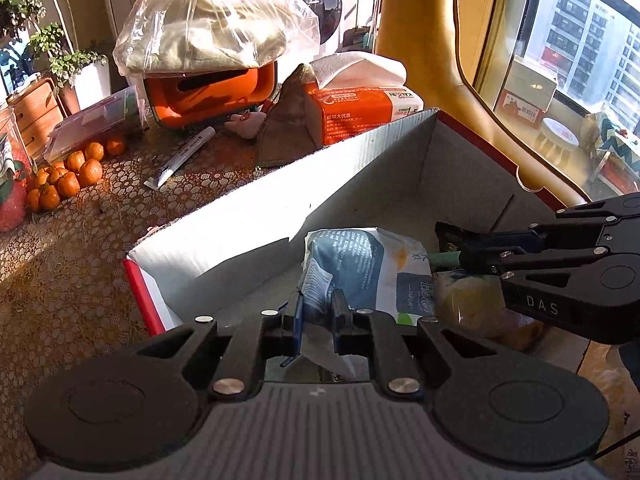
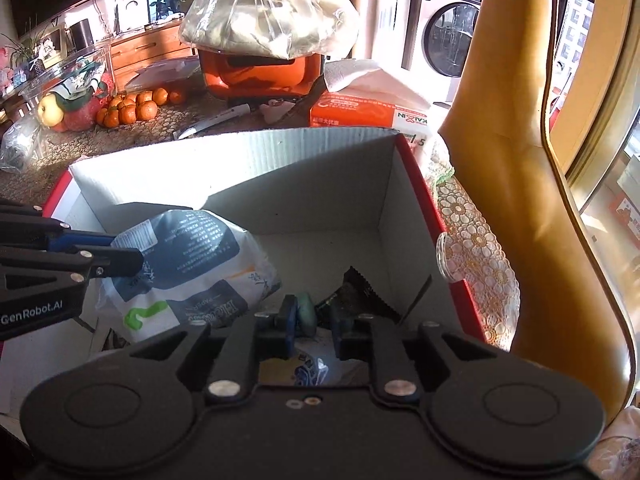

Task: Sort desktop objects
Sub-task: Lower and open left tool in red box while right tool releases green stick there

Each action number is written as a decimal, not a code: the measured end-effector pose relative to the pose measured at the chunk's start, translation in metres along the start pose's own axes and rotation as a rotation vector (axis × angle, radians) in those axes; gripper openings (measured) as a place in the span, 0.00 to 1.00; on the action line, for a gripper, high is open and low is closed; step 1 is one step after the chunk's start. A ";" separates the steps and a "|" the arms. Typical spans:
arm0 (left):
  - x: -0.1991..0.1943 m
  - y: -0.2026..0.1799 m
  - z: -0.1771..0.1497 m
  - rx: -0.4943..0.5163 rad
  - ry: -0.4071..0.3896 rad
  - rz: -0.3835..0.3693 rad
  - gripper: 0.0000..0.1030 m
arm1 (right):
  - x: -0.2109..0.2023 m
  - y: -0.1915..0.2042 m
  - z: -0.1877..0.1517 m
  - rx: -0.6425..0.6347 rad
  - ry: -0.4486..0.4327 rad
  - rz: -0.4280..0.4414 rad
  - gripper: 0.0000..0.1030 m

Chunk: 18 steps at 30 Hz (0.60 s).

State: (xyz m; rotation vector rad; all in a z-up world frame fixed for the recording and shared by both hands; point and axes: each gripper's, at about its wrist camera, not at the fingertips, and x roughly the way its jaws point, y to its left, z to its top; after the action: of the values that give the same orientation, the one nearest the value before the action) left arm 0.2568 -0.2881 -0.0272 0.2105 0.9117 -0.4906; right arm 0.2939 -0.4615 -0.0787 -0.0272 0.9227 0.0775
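Note:
A white cardboard box with red outer sides (image 1: 360,168) (image 2: 248,160) stands open on the table. My left gripper (image 1: 317,312) (image 2: 120,254) is inside it, shut on a blue-and-white tissue pack (image 1: 360,264) (image 2: 188,268). My right gripper (image 2: 314,316) (image 1: 466,250) is inside the box on the right, its jaws around a green object (image 2: 307,314) and a dark serrated snack packet (image 2: 360,292) (image 1: 450,236). Whether it grips them is unclear.
On the lace-covered table behind the box: an orange tissue box (image 1: 360,108) (image 2: 360,112), an orange container under a plastic bag (image 1: 216,92), a white tube (image 1: 184,156), tangerines (image 1: 68,176) (image 2: 136,110). A tan chair back (image 2: 500,160) stands right.

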 end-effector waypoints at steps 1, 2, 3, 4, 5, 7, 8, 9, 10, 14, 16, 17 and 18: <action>0.001 0.002 0.001 -0.007 0.006 -0.006 0.12 | -0.001 -0.001 0.000 0.003 0.000 0.005 0.19; 0.001 0.004 0.001 -0.013 0.009 -0.009 0.13 | -0.002 -0.001 0.000 0.008 -0.001 0.008 0.20; 0.001 0.005 0.001 -0.021 0.013 -0.014 0.18 | -0.004 -0.002 0.000 0.009 -0.004 0.007 0.21; 0.000 0.006 0.000 -0.027 0.017 -0.018 0.26 | -0.005 -0.002 -0.001 0.010 -0.005 0.009 0.23; 0.001 0.007 0.000 -0.031 0.025 -0.024 0.33 | -0.007 -0.002 -0.001 0.010 -0.004 0.012 0.24; -0.001 0.009 -0.002 -0.039 0.031 -0.034 0.72 | -0.011 -0.003 -0.003 0.008 -0.006 0.015 0.32; -0.003 0.009 -0.003 -0.044 0.022 -0.039 0.72 | -0.014 -0.003 -0.003 0.007 -0.012 0.019 0.33; -0.006 0.010 -0.003 -0.045 0.014 -0.046 0.72 | -0.017 -0.003 -0.004 0.006 -0.015 0.022 0.36; -0.008 0.010 -0.004 -0.045 0.012 -0.050 0.72 | -0.019 -0.002 -0.004 0.005 -0.016 0.025 0.39; -0.020 0.009 -0.005 -0.039 -0.017 -0.061 0.72 | -0.028 0.002 -0.008 -0.015 -0.021 0.034 0.49; -0.027 0.009 -0.006 -0.037 -0.034 -0.064 0.73 | -0.034 0.004 -0.010 -0.024 -0.027 0.042 0.55; -0.031 0.009 -0.006 -0.036 -0.040 -0.064 0.73 | -0.036 0.006 -0.011 -0.027 -0.028 0.041 0.55; -0.034 0.008 -0.007 -0.036 -0.045 -0.063 0.73 | -0.039 0.007 -0.012 -0.029 -0.030 0.043 0.55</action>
State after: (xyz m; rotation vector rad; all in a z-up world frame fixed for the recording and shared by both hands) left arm 0.2387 -0.2673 -0.0044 0.1377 0.8845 -0.5343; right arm 0.2604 -0.4571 -0.0545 -0.0333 0.8918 0.1311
